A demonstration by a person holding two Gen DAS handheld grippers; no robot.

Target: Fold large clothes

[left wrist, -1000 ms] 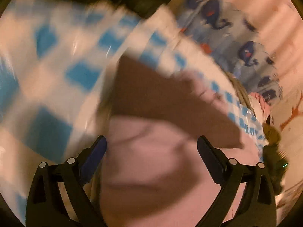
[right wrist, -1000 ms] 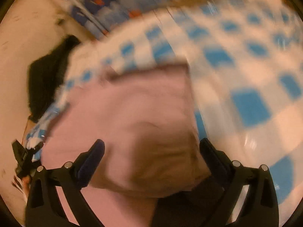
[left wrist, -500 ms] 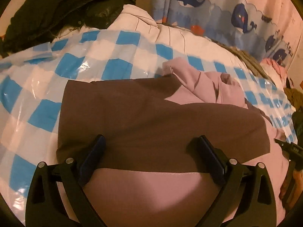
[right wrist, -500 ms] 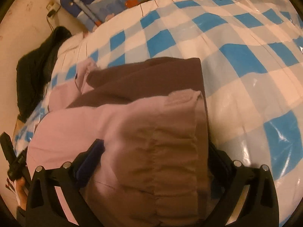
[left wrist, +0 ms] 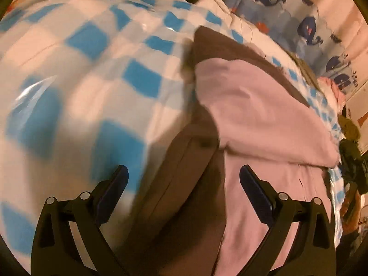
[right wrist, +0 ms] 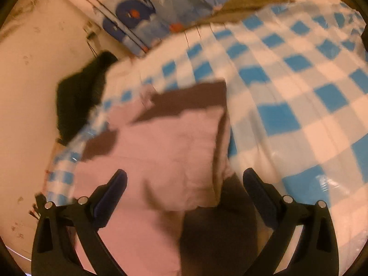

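While the pink and brown garment (right wrist: 161, 151) lies folded over itself on the blue-checked plastic sheet (right wrist: 299, 96), both grippers hover just above it with fingers spread wide and nothing between them. The left gripper (left wrist: 184, 184) sits over the garment's brown edge, the right gripper (right wrist: 185, 184) over its pink layer. A black jacket (right wrist: 78, 101) lies beside the sheet near the wall (right wrist: 34, 80), and a whale-print cloth (left wrist: 310, 27) hangs behind.
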